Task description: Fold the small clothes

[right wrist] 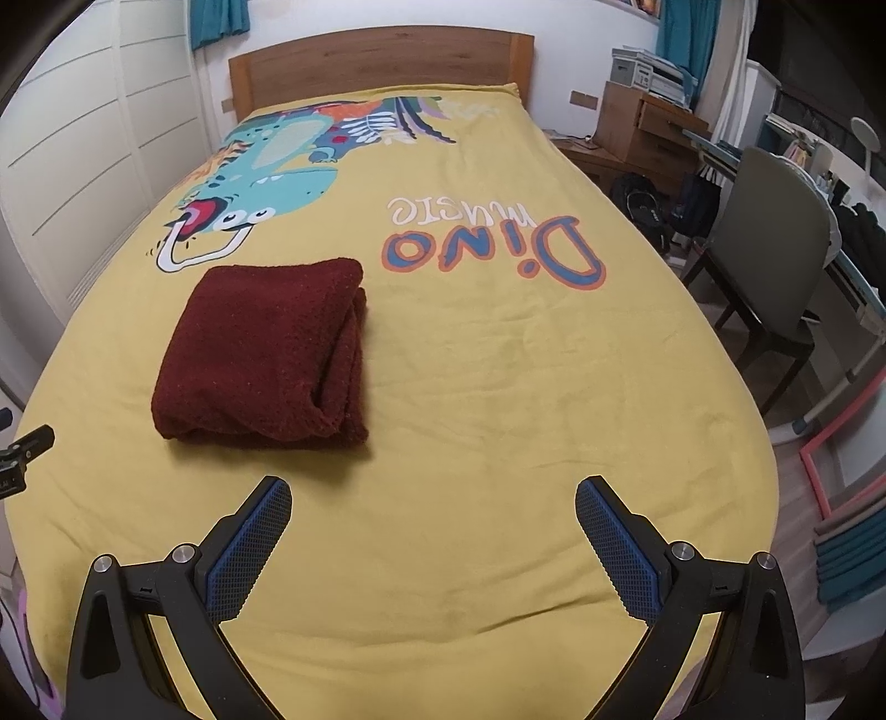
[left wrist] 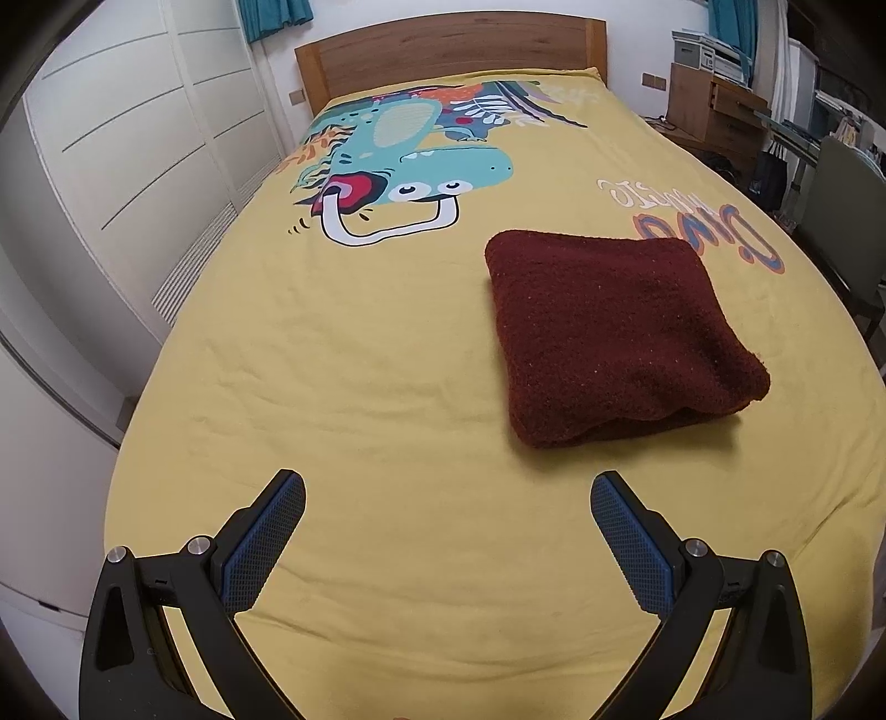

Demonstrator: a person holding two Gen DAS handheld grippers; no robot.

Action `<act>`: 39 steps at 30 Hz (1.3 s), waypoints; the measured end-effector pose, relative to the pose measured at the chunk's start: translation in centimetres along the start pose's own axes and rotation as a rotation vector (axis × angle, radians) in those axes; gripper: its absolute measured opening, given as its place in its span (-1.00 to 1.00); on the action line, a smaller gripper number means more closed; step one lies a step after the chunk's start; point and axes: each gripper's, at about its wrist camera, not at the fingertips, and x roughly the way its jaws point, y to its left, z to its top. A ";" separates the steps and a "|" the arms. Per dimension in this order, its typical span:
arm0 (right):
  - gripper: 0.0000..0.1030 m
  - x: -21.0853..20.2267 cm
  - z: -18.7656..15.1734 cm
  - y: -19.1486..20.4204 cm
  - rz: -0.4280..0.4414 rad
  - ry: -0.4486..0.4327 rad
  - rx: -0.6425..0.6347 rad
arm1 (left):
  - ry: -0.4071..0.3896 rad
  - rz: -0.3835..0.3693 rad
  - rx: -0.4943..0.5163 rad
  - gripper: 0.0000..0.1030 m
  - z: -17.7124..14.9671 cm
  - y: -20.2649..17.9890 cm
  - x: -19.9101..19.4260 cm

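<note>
Both our grippers sit nearest the lens, low in each frame: the left gripper (left wrist: 447,498) and the right gripper (right wrist: 433,504) each have their blue-padded fingers spread wide, holding nothing, hovering above bare sheet. Just beyond them lies the one dark red garment (right wrist: 266,349), a thick knitted piece folded into a squarish bundle. In the left wrist view it (left wrist: 614,332) sits right of centre; in the right wrist view it sits left of centre, its stacked layer edges facing the right of the frame. It rests flat on the yellow bedsheet (right wrist: 498,387), apart from both grippers.

We judge the folding of this piece to be done, or all but done: the bundle looks compact and no sleeve or hem trails out. Our next move, if any, calls for a light press to settle the top layer, or a two-sided pinch at the near edge to carry it off without letting the layers slide.

We count one garment, two grippers, one bed with a wooden headboard (left wrist: 448,52), and one chair (right wrist: 769,266) at the right.
</note>
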 end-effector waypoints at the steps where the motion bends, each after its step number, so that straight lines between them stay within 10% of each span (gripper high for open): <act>1: 0.99 0.1 0.0 0.0 0.000 0.002 0.001 | 0.004 -0.006 -0.001 0.98 0.0 0.0 0.0; 39: 0.99 1.8 -1.0 -0.3 0.010 0.050 0.013 | 0.038 -0.061 0.001 0.98 0.4 -1.0 0.5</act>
